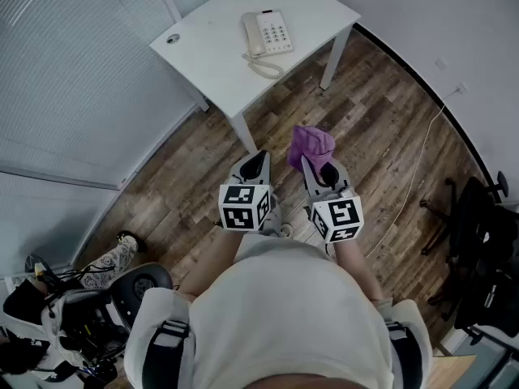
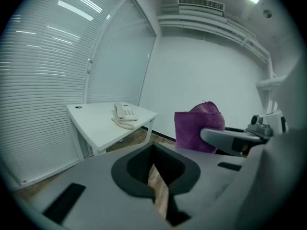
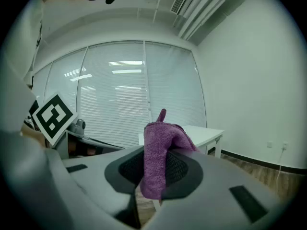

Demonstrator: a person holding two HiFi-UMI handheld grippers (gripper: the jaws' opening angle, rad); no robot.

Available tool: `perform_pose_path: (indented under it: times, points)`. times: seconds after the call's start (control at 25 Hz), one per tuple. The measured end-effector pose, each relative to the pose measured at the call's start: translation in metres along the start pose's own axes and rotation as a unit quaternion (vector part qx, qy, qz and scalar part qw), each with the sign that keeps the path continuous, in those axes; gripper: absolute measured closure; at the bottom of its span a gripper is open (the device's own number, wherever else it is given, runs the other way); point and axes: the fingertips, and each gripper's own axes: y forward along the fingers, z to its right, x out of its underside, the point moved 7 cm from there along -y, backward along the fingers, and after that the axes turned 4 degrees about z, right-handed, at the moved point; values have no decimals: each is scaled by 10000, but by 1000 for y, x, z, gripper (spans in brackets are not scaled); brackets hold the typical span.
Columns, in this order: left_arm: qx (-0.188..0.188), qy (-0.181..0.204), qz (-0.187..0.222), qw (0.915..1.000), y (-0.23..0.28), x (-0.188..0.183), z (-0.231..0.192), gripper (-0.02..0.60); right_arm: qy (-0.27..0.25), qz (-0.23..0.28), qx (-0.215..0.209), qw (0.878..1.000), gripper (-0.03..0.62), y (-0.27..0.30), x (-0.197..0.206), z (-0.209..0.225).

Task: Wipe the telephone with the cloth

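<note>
On the far white table point(image 1: 211, 51), in the head view, the telephone point(image 1: 267, 32) sits well apart from both grippers. In the left gripper view, the left gripper point(image 2: 154, 176) is pressed together and empty. In the right gripper view, the right gripper point(image 3: 151, 176) pinches the purple cloth point(image 3: 160, 147). Best to step closer with that pinch firm.

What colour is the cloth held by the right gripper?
Purple cloth, clearest in right gripper view.

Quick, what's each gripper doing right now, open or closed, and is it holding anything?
Left gripper: closed, nothing between its jaws.
Right gripper: closed on the purple cloth.
</note>
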Motion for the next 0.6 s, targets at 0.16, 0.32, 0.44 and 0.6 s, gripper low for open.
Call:
perform_pose_path:
  times: [0.16, 0.32, 0.44, 0.6]
  points:
    - [-39, -171, 80, 9998, -15, 12, 7, 561, -130, -50, -37, 9999, 510, -18, 2, -2]
    - [-42, -120, 133, 9998, -22, 13, 11, 561, -212, 3, -11, 9998, 510, -29, -1, -2]
    - [-10, -171, 164, 9997, -24, 13, 13, 561, -255, 18, -29, 9997, 510, -32, -2, -4]
    - [-9, -204, 222, 9995, -28, 13, 13, 561, -313, 1, -244, 9992, 510, -33, -1, -12]
